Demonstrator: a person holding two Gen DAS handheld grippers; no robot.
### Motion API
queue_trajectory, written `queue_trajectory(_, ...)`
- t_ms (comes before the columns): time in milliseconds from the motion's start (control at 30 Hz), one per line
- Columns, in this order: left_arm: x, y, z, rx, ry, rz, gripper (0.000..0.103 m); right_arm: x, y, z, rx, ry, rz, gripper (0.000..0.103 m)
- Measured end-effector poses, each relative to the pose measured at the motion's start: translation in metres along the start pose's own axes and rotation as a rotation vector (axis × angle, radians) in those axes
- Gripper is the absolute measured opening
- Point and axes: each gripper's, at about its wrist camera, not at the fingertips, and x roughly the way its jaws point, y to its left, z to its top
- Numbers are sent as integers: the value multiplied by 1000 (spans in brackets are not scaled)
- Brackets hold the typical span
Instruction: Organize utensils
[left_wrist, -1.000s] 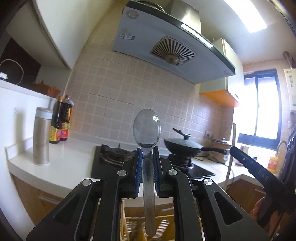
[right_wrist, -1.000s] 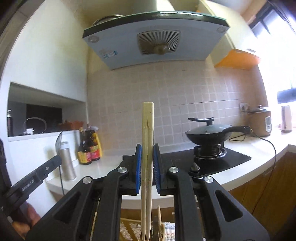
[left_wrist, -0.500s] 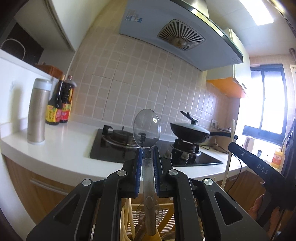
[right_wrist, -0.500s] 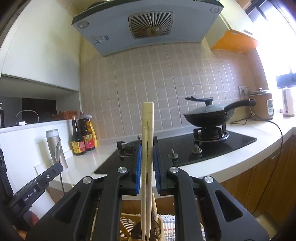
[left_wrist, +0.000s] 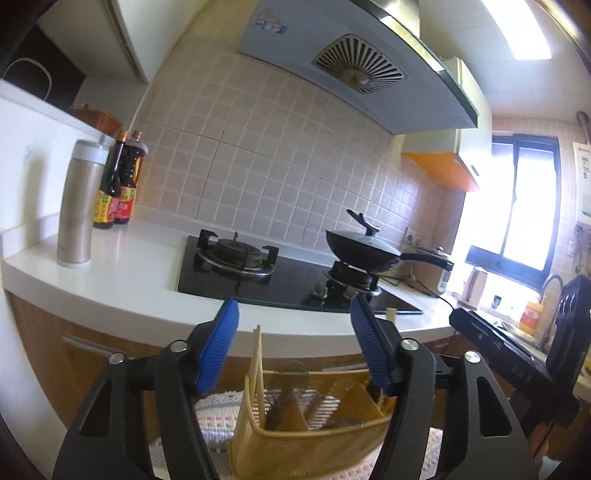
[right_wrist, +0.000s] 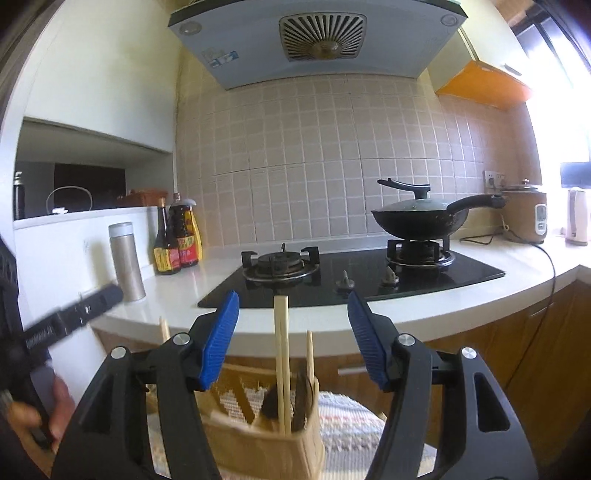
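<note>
A woven utensil holder (left_wrist: 314, 443) with dividers stands below my left gripper (left_wrist: 293, 345), which is open and empty above it. Chopsticks (left_wrist: 257, 369) and a dark metal utensil (left_wrist: 284, 398) stand inside. In the right wrist view the same holder (right_wrist: 266, 443) sits below my right gripper (right_wrist: 291, 338), which is open. A pair of wooden chopsticks (right_wrist: 282, 354) stands upright in the holder between the jaws, touching neither pad. Dark utensils (right_wrist: 301, 400) stand beside them.
A white counter (left_wrist: 129, 284) holds a steel flask (left_wrist: 79, 206), sauce bottles (left_wrist: 118, 184), a black gas hob (left_wrist: 280, 280) and a lidded wok (left_wrist: 364, 249). A woven mat (right_wrist: 347, 424) lies under the holder. The other gripper shows at each frame's side.
Both grippers opened. The spoon left the left gripper and the chopsticks left the right gripper; both now stand in the holder. Both cameras tilted downward.
</note>
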Motion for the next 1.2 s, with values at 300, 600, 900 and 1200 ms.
queue_trajectory(300,-75,-37,18,28,-34,3,80,-87,6,8,1,45,3,58)
queue_trajectory(600,-146,-81,5,85,-17,-8,84,-174,-3,-1,79,41,33,58)
queue_trajectory(900,-169,-94,-10,129,32,-11,86,-211,18,-30,76,100,1,59)
queue_trajectory(1200,-175,-99,-27,111,77,2,86,-240,23,-29,59,78,-38,67)
